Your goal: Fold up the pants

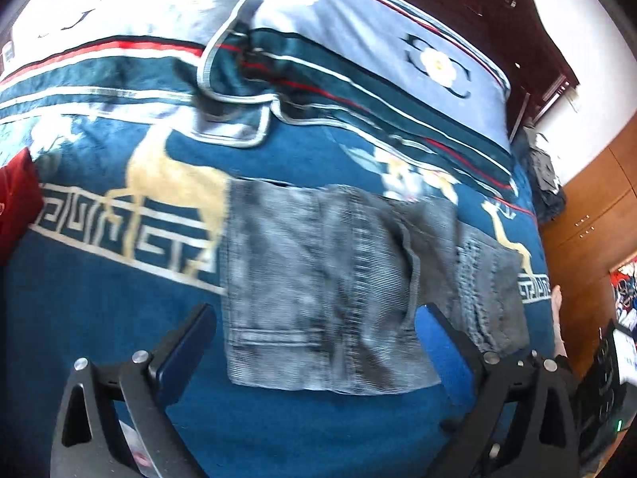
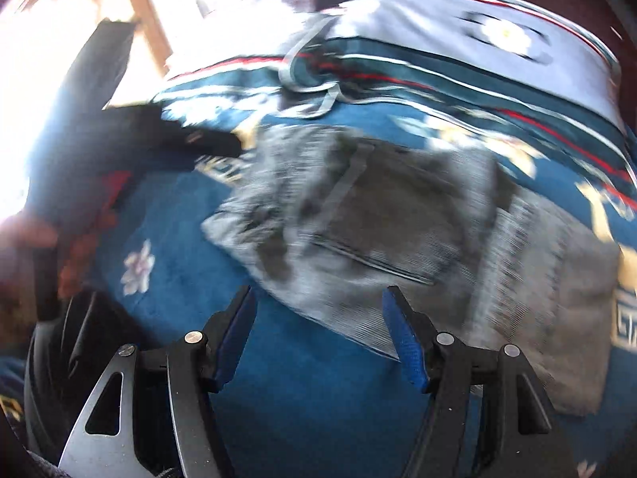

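Pants: the folded grey washed-denim pants [image 1: 330, 279] [image 2: 398, 231] lie flat on the blue bed cover with gold deer and white key-pattern border [image 1: 119, 318] [image 2: 310, 398], in a compact rectangle with a back pocket facing up.
Pants edges: in the left wrist view the near edge is straight and runs between the two fingers; a second layer sticks out on the right side, close to the right edge of the bed.
Open room: bare blue cover lies in front of the pants and to their left; behind them are two striped pillows in blue-grey, green and red [image 1: 378, 59] [image 2: 477, 51].
Bed side: on the right, beyond the bed edge, stands a brown wooden wardrobe [image 1: 593, 215], and a dark bundle of cloth [image 1: 547, 183] rests by the bed corner.
Left gripper: the left gripper [image 1: 314, 314] has its jaws wide apart, holds nothing, and hovers over the near part of the pants; I cannot tell if the right finger touches the cloth.
Right gripper: the right gripper [image 2: 316, 298] also has its jaws apart and empty, just above the near corner of the pants; this view is blurred.
Left side of bed: a red cloth object [image 1: 16, 203] lies at the left edge.
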Tool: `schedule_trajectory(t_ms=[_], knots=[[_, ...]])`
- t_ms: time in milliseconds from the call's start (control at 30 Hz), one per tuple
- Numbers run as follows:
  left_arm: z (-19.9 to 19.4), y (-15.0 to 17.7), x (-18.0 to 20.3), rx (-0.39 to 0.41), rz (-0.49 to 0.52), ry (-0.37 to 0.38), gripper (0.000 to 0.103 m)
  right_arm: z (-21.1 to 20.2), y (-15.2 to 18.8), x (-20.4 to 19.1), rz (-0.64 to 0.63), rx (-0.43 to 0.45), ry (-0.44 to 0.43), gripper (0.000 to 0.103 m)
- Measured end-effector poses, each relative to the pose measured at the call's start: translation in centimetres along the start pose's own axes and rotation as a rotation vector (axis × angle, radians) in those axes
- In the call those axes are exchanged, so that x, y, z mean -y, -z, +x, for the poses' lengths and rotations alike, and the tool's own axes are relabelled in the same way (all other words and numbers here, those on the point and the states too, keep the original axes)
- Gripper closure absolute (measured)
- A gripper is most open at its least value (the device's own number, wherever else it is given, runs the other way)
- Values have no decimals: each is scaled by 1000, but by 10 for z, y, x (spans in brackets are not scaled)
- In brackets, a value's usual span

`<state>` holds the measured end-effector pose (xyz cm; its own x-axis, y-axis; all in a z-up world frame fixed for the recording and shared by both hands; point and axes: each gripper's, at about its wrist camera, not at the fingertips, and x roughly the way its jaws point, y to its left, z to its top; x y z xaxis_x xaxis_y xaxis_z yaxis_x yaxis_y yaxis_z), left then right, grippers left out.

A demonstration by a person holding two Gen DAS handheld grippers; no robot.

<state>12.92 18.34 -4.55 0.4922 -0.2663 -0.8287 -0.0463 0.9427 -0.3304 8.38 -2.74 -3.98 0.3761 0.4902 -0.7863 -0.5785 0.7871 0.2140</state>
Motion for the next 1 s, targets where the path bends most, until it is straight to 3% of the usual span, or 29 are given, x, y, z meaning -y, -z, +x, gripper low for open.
schedule_trajectory(t_ms=[333,633,1000], knots=[[30,-17,-50,-20,-101,-2,2,61,-10,-72,-248,-78,-20,39],[57,-34,-66,-27,-130,23,2,92,-4,-99,-465,-41,145,39],[87,-37,-68,-74,-119,20,2,104,3,-102,-529,-7,235,39]])
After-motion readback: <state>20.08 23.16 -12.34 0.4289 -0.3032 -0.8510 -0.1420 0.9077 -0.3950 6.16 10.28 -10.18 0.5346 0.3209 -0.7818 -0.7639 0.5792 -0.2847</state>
